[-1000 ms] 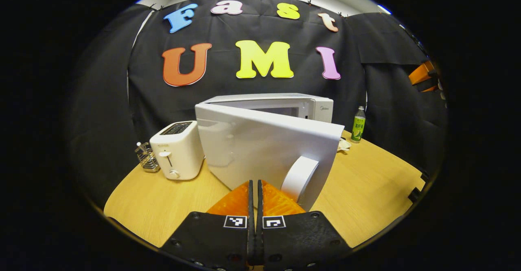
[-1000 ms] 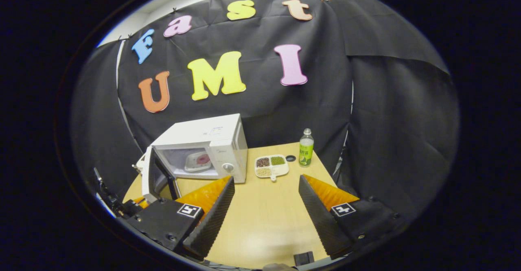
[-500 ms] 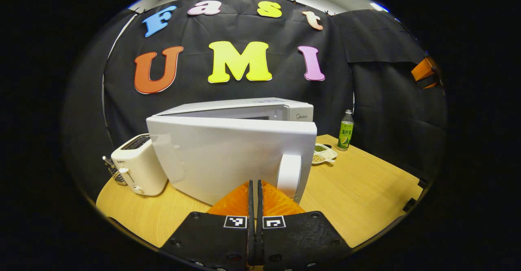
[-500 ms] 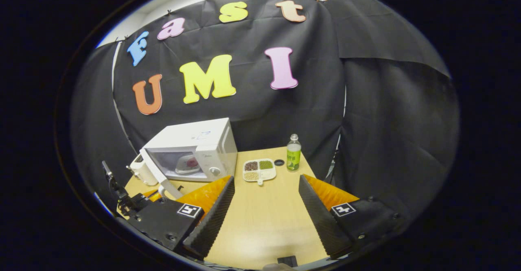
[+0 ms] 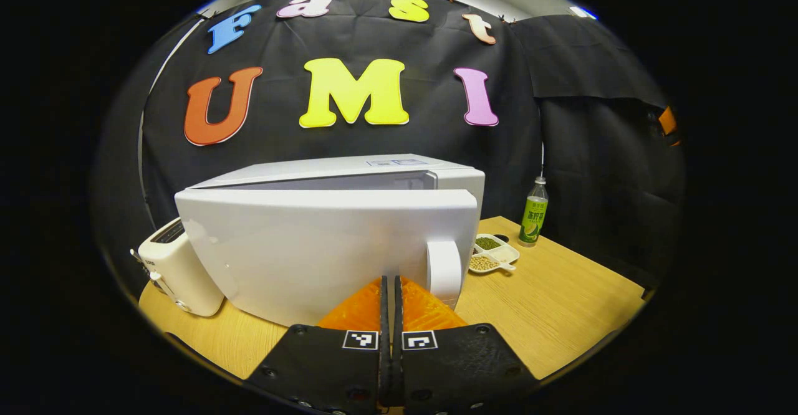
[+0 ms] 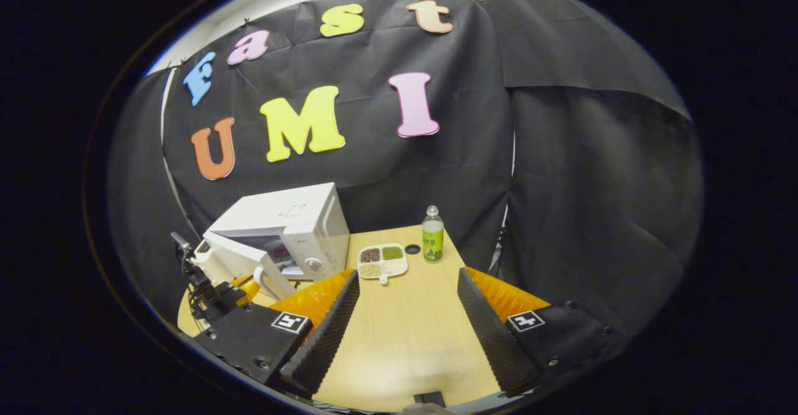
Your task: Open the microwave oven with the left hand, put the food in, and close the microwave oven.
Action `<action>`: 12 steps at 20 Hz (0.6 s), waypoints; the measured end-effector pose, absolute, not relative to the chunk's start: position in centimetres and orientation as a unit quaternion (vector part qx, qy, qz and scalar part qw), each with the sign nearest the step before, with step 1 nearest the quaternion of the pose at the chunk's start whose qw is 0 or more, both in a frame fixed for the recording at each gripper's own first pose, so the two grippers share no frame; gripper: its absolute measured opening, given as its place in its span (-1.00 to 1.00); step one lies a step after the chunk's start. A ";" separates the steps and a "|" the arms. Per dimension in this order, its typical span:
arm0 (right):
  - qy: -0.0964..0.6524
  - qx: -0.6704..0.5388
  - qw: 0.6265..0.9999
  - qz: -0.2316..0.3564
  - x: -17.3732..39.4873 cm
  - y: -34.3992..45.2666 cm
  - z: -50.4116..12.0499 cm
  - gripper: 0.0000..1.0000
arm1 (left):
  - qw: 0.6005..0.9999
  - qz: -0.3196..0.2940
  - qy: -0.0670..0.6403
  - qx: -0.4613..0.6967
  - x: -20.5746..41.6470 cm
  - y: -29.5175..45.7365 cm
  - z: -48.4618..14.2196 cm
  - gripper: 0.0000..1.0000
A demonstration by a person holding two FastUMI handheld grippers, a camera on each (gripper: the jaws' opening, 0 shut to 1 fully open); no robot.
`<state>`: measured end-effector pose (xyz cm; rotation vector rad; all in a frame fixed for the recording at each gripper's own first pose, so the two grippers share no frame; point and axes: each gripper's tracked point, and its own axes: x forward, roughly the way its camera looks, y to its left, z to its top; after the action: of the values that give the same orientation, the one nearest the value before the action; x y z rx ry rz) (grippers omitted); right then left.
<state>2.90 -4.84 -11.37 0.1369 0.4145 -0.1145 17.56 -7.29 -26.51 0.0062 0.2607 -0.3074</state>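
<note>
White microwave oven (image 5: 324, 247) door nearly closed, seemingly touched by the pinched-together left hand-held gripper (image 5: 391, 287).

Even overhead light, strong fisheye bend.
Soft sheen on the microwave door (image 5: 324, 247); table (image 6: 405, 334) sharp, edges curve and darken.

Sitting on the table (image 5: 561, 303): microwave (image 5: 349, 172) at centre, door (image 5: 324, 253) standing ajar before it; toaster (image 5: 177, 271) at 9 o'clock, tray (image 5: 492, 254) at 3 o'clock, bottle (image 5: 533, 212) behind at 2 o'clock.
</note>
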 end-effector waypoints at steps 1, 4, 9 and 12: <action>0.206 0.069 0.974 -0.057 3.0 -4.9 -11.3 0.83 | 0.979 -0.153 0.135 0.000 18.0 -7.5 -26.7 -1.00; 0.210 0.071 0.973 -0.061 3.4 -5.1 -11.7 0.83 | 0.979 -0.153 0.136 -0.002 19.6 -8.1 -26.8 -1.00; 0.213 0.070 0.972 -0.067 3.9 -5.8 -12.0 0.83 | 0.979 -0.151 0.139 -0.014 22.4 -9.2 -26.9 -1.00; 0.207 0.073 0.973 -0.072 4.2 -6.3 -11.9 1.00 | 0.980 -0.140 0.144 -0.013 24.0 -9.7 -26.9 -1.00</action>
<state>4.16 -6.26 -11.89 0.1474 0.4183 -0.1451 24.02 -9.68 -26.91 -0.0265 0.2897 -0.2809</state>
